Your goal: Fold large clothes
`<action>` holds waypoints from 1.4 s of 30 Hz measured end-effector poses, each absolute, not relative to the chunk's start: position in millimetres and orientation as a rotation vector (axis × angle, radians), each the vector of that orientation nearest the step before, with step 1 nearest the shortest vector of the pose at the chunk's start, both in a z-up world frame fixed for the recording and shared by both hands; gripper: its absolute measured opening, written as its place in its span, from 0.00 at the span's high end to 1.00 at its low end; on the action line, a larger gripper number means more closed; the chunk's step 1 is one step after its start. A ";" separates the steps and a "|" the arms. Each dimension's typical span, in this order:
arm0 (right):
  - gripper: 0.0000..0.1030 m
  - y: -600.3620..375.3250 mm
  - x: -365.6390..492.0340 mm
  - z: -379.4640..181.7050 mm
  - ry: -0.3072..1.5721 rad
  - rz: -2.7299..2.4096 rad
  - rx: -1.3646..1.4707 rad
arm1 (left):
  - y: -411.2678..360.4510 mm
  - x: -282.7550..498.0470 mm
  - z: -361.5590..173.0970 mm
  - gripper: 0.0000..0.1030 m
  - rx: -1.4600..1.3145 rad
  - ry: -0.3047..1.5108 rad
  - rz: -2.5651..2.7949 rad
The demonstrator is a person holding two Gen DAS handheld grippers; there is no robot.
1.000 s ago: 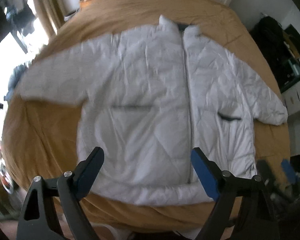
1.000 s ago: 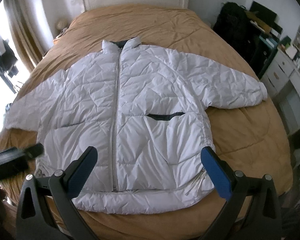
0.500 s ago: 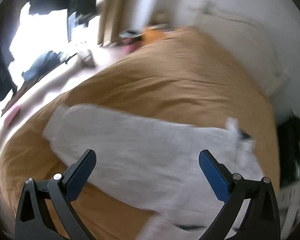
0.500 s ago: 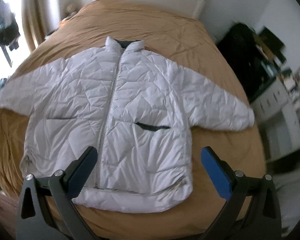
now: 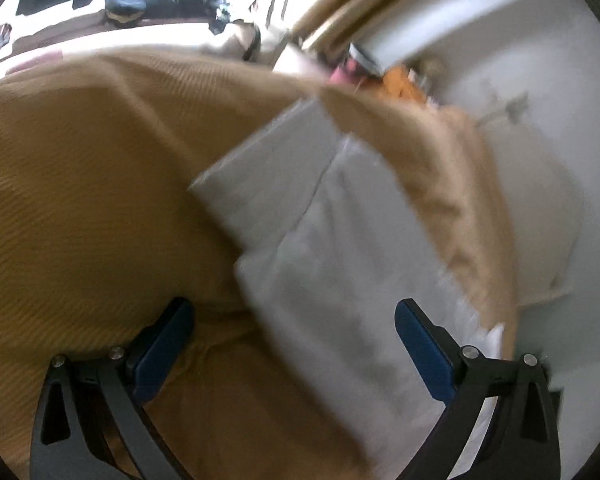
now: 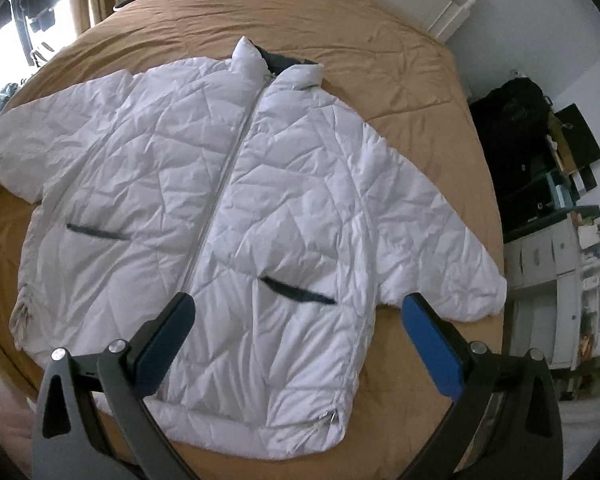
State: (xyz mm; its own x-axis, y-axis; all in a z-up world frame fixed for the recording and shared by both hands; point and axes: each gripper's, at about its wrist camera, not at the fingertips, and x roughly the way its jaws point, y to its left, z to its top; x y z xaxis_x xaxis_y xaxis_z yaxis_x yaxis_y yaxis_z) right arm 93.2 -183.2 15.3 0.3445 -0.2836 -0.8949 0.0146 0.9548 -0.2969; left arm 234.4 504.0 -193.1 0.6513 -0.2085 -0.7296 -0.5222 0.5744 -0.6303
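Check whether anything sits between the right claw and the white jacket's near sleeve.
Nothing visible does. The right claw hangs open above the white quilted puffer jacket, which lies flat and zipped on the tan bedspread. Its right sleeve lies fully exposed, with nothing on or beside it.

- The left wrist view is smeared by blur; the jacket sleeve (image 5: 300, 216) is seen only as a pale shape.
- In the right wrist view, the jacket's (image 6: 204, 200) left cuff is cut off by the edge.
- Shelf items (image 6: 572, 184) are too small to be told.
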 end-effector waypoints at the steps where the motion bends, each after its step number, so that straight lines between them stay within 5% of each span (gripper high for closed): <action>1: 0.00 -182.9 95.8 14.7 1.202 -0.197 -0.265 | 504.7 240.6 -191.6 0.05 -0.994 0.852 0.189; 6: 0.00 -188.4 106.8 6.1 1.193 -0.200 -0.285 | 487.6 291.4 -214.6 0.74 -1.030 1.005 0.110; 11: 0.00 -207.9 102.8 1.1 1.166 -0.218 -0.254 | 490.5 285.5 -217.0 0.94 -1.115 0.964 0.168; 19: 0.00 -272.9 80.8 -27.1 1.034 -0.248 0.046 | 340.5 315.0 -2.9 0.97 -0.593 0.741 -0.087; 23: 0.00 -302.9 69.4 -53.7 0.988 -0.238 0.271 | 204.4 321.9 40.7 0.94 -0.483 0.705 -0.282; 27: 0.00 -327.4 47.1 -71.4 0.970 -0.243 0.383 | 48.2 328.6 21.0 0.94 -0.388 0.790 -0.503; 31: 0.01 -359.0 13.7 -84.9 0.961 -0.287 0.447 | -97.5 336.7 -70.6 0.94 -0.236 0.975 -0.599; 38: 0.00 -405.8 -41.8 -111.8 0.987 -0.436 0.544 | -186.9 293.7 -229.2 0.84 0.073 1.144 -0.526; 42: 0.00 -419.2 -53.1 -119.9 0.971 -0.451 0.602 | -172.0 287.0 -215.6 0.42 0.019 1.185 -0.663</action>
State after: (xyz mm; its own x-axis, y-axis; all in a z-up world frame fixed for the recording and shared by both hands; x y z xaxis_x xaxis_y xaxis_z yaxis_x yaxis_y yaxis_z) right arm -53.1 -419.2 -119.9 0.4953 -0.0888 -0.8641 0.6032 0.7510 0.2686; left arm 287.0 -172.0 -215.6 0.2119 -0.4675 -0.8582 0.4867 0.8120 -0.3221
